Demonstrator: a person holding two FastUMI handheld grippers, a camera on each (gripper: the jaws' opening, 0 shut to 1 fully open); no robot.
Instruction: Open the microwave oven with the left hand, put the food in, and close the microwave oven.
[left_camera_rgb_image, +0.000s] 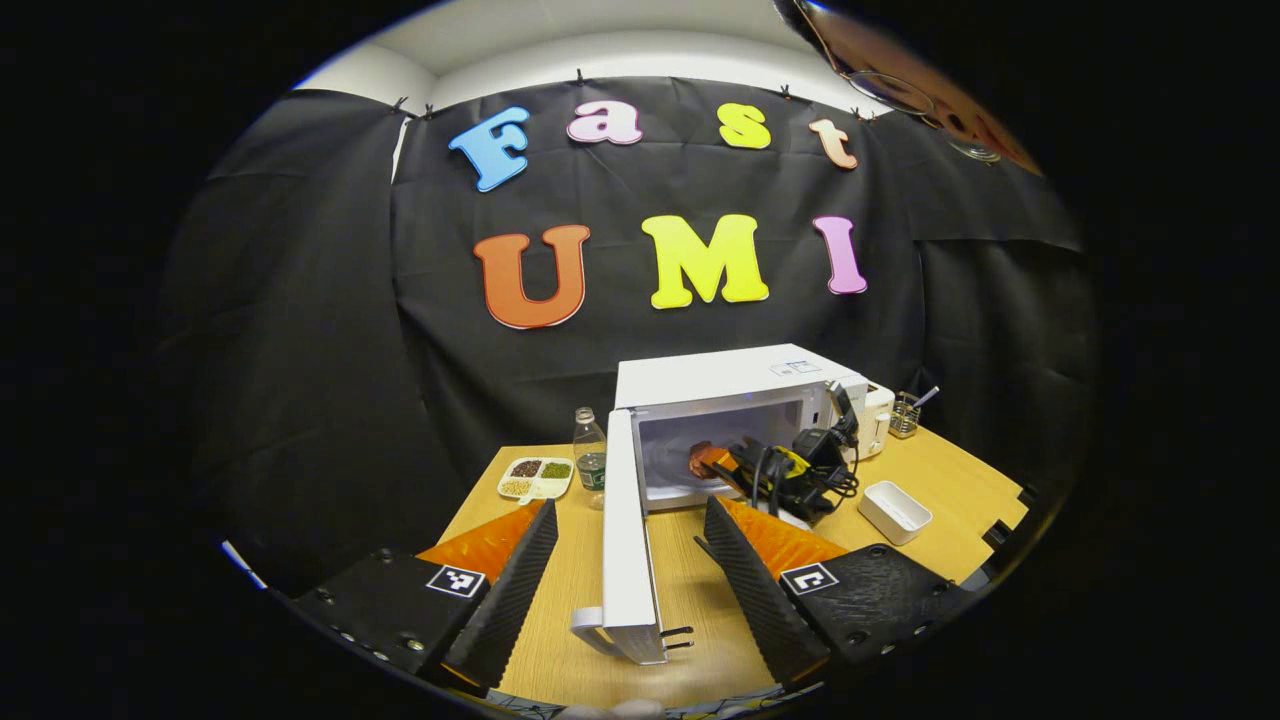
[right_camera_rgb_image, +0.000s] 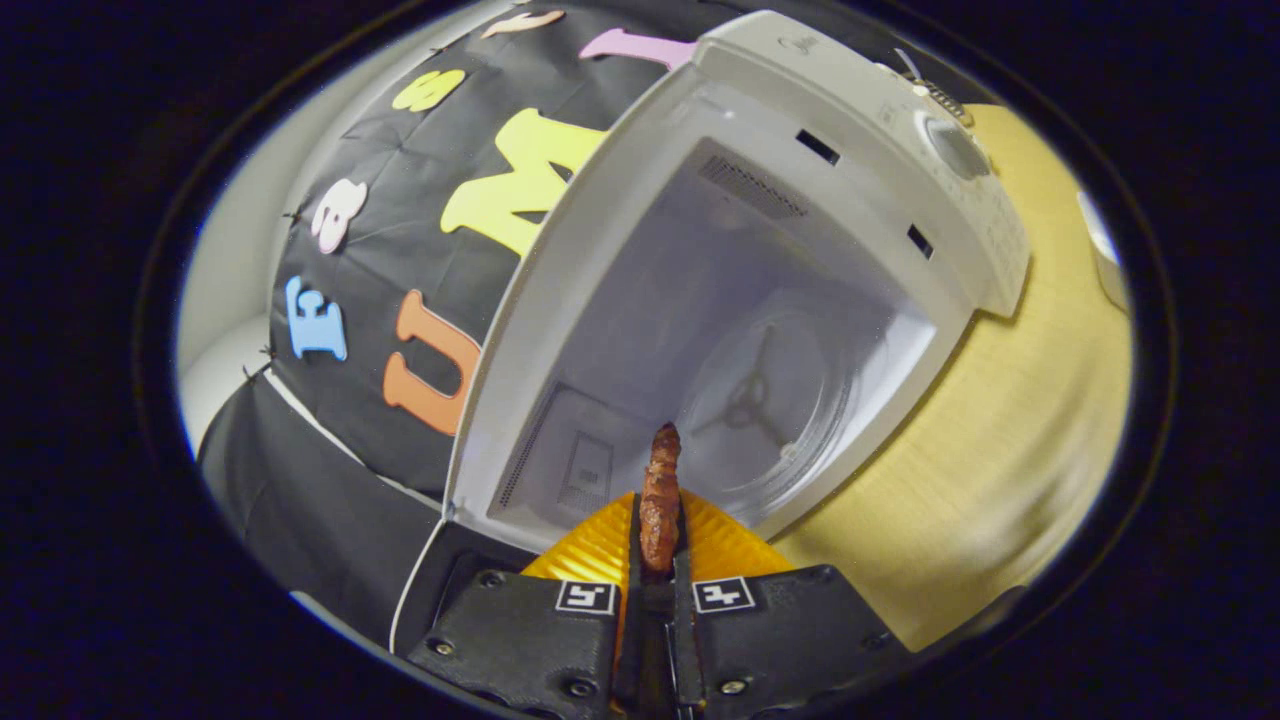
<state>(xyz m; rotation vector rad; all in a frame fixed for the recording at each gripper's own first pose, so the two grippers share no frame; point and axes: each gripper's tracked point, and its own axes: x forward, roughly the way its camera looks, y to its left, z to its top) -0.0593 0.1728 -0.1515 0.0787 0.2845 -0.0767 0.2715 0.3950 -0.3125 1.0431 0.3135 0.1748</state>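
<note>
The big white microwave oven (left_camera_rgb_image: 740, 420) sits at the far end of the wooden surface (left_camera_rgb_image: 690, 590). Its door (left_camera_rgb_image: 625, 530) hangs wide open and sticks out toward the left claw (left_camera_rgb_image: 630, 575). In the left gripper view, the door's free edge with the handle lies between that claw's two fingers, but they are spread wide and do not seem to touch it. So the left claw is open and holds nothing.

In the right gripper view, the oven's mouth is straight ahead, at twelve o'clock from the right claw (right_camera_rgb_image: 658, 540). The round glass plate (right_camera_rgb_image: 770, 400) on the oven floor sits a bit to one o'clock. The right claw is squeezed tight on the food (right_camera_rgb_image: 660, 495), a long brown piece. The food points forward, the same way as the claw's fingers, right into the opening. Its tip is near the oven's front edge, and it looks like it is just going inside.

The next move is probably a push straight ahead, toward the plate, then letting go. The right claw is the one nearer the oven. The left claw waits by the door, ready to swing it closed.
</note>
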